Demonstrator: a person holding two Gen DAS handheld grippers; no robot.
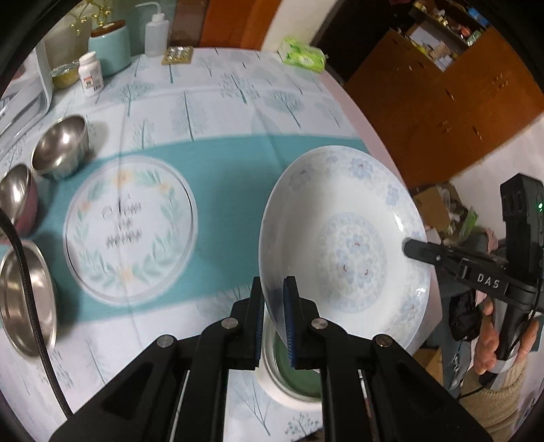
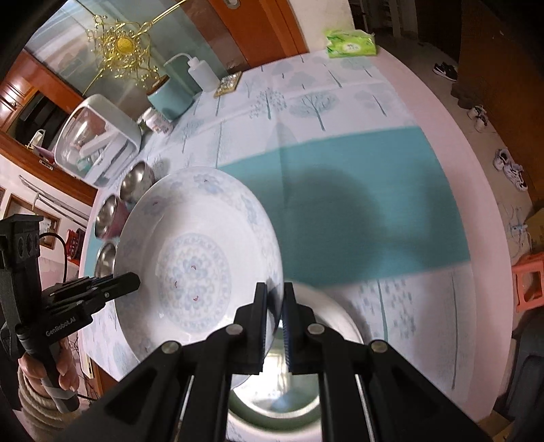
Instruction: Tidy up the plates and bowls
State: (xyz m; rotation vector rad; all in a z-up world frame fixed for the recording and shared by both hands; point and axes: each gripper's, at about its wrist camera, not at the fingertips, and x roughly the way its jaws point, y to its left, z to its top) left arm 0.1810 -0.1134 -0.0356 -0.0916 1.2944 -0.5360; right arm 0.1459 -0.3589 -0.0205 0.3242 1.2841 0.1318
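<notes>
A white plate with pale blue flowers (image 1: 346,244) hangs tilted above the table, held at two opposite rims. My left gripper (image 1: 273,306) is shut on its near rim. My right gripper (image 2: 274,306) is shut on the other rim of the same plate (image 2: 197,265). Each gripper shows in the other's view: the right one (image 1: 418,250), the left one (image 2: 127,284). A flat plate with a green leaf wreath (image 1: 131,227) lies on the teal band. A white bowl with a green inside (image 1: 292,370) sits below the held plate.
Three steel bowls (image 1: 61,146) stand along the left edge of the table. At the back are a teal jar (image 1: 110,47), a squeeze bottle (image 1: 156,32), a pill bottle (image 1: 90,73), a tissue pack (image 1: 302,56) and a white dish rack (image 2: 98,136).
</notes>
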